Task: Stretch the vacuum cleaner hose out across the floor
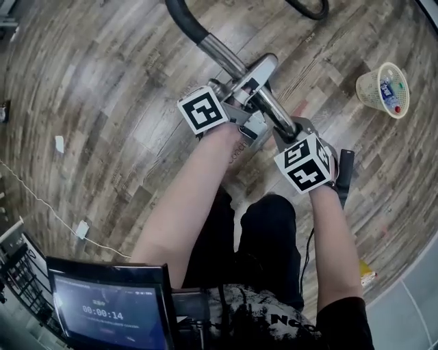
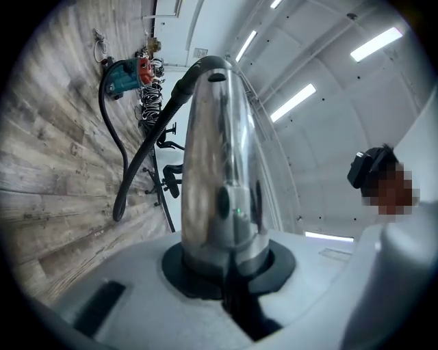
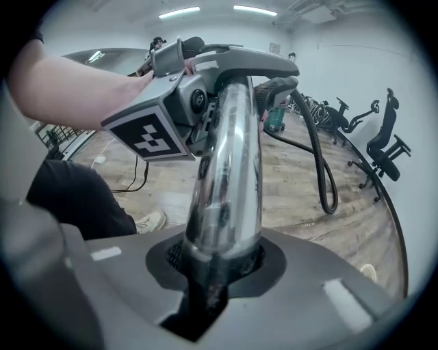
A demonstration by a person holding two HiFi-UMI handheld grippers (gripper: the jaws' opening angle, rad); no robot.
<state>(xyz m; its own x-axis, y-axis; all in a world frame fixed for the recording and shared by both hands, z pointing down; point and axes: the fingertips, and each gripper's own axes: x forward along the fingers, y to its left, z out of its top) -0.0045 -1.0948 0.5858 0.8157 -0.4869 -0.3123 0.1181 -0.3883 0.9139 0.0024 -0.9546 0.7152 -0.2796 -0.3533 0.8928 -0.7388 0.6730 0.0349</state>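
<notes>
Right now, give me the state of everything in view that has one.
Left gripper, shut on the metal tube.
Right gripper, shut on the same tube.
Metal tube, held by both grippers.
Hose, slack and curved, not stretched out.
Basket, upright, bottle inside.
Screen, lit, showing a timer.

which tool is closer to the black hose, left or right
Left. The left tool grips the shiny chrome tube farther up, close to the black ribbed hose; the right tool grips the same tube lower down, nearer the person.
</notes>
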